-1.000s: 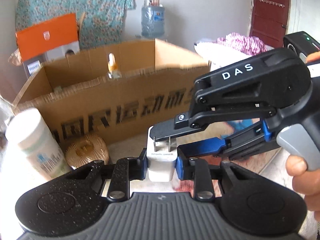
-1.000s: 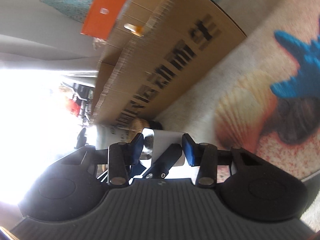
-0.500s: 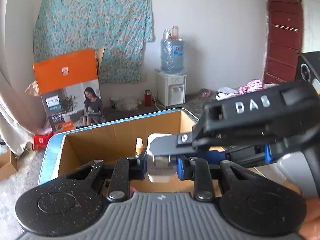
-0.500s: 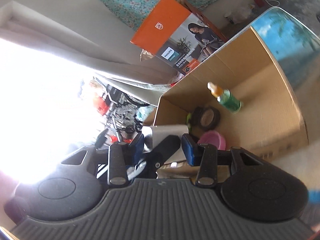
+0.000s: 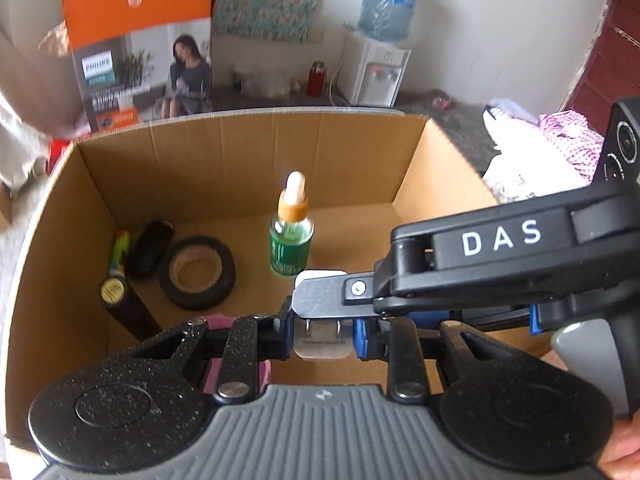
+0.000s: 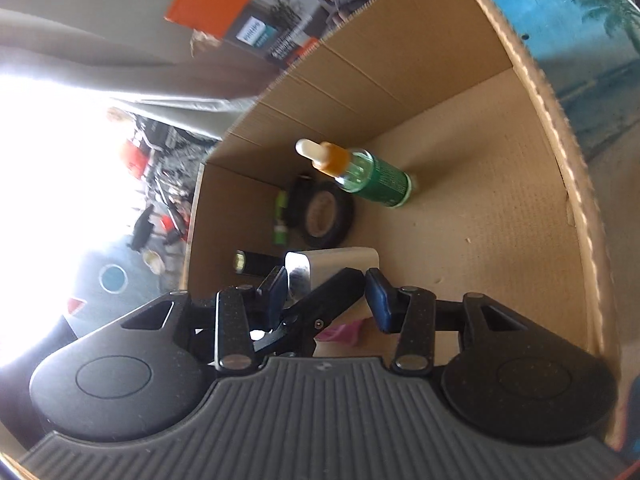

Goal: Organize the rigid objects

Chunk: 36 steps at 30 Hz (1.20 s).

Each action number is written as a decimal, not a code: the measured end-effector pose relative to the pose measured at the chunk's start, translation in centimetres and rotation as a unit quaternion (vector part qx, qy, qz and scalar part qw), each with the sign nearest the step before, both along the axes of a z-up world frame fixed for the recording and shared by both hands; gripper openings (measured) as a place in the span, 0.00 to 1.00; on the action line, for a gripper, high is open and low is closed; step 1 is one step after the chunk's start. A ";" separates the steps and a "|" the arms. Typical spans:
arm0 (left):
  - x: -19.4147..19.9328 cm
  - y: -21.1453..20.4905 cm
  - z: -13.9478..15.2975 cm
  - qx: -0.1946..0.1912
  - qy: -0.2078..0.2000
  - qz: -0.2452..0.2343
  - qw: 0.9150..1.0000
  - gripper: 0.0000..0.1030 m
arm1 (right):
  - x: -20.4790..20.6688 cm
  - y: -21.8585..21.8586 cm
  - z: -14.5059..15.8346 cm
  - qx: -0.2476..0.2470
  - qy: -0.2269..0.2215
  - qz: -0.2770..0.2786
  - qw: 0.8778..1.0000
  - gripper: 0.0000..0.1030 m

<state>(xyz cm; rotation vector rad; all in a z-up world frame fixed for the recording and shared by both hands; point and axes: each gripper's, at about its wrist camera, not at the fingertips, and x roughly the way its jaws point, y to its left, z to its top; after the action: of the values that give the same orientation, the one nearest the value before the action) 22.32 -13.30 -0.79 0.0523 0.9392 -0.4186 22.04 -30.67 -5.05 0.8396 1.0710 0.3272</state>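
I am holding a white charger over the open cardboard box; my left tongs are clamping it from both sides, and my right tongs are gripping it too, reaching across from the right. In the right wrist view the charger is sitting between the blue pads.

Inside the box a green dropper bottle is standing upright near the middle of the floor, a roll of black tape is lying to its left, and a black tube is leaning by the left wall. A pink thing is peeking out under my left tongs.

Behind the box an orange carton is standing against a flowered cloth. A water dispenser is standing by the white wall, and a dark red door is showing at the right.
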 end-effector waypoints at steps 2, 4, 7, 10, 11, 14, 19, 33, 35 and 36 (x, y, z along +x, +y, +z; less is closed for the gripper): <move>0.1 0.1 -0.3 0.001 0.007 0.004 1.000 0.28 | 0.4 0.2 -0.4 -0.004 0.006 0.005 1.000 0.42; 0.3 0.0 -0.6 -0.002 0.010 0.006 1.000 0.28 | 0.7 0.3 -0.5 -0.011 0.006 0.010 1.000 0.45; 0.1 -0.2 -0.5 0.003 0.006 0.009 1.000 0.31 | 0.8 0.5 -0.5 -0.015 0.005 0.014 1.000 0.47; -0.2 -0.2 -0.3 -0.001 -0.003 0.006 1.000 0.42 | 0.4 0.4 -0.2 -0.010 -0.006 0.010 1.000 0.48; -0.4 -0.2 -0.1 0.000 -0.008 0.005 1.000 0.46 | 0.2 0.3 0.0 -0.008 -0.011 0.006 1.000 0.50; -1.2 -0.2 0.7 -0.003 -0.026 -0.002 1.000 0.54 | -0.7 -0.5 0.7 0.001 -0.032 -0.010 0.999 0.53; -3.9 0.1 2.7 -0.002 -0.068 -0.017 0.998 0.64 | -4.8 -1.8 3.0 0.036 -0.090 -0.044 0.994 0.61; -15.2 3.0 4.6 0.000 -0.141 -0.079 0.987 0.93 | -19.9 -0.9 8.1 -0.063 -0.244 -0.097 0.963 0.94; -16.2 3.6 4.3 0.004 -0.147 -0.076 0.986 0.96 | -21.2 -0.4 8.3 -0.086 -0.258 -0.099 0.957 0.99; -16.6 3.9 4.1 0.007 -0.147 -0.075 0.986 0.96 | -21.9 -0.2 8.3 -0.099 -0.263 -0.100 0.954 0.99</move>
<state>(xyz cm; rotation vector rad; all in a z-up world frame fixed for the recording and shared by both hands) 5.74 -9.36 3.34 0.1933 0.6478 -0.5270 0.11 -30.86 3.29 0.6237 0.5055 0.2482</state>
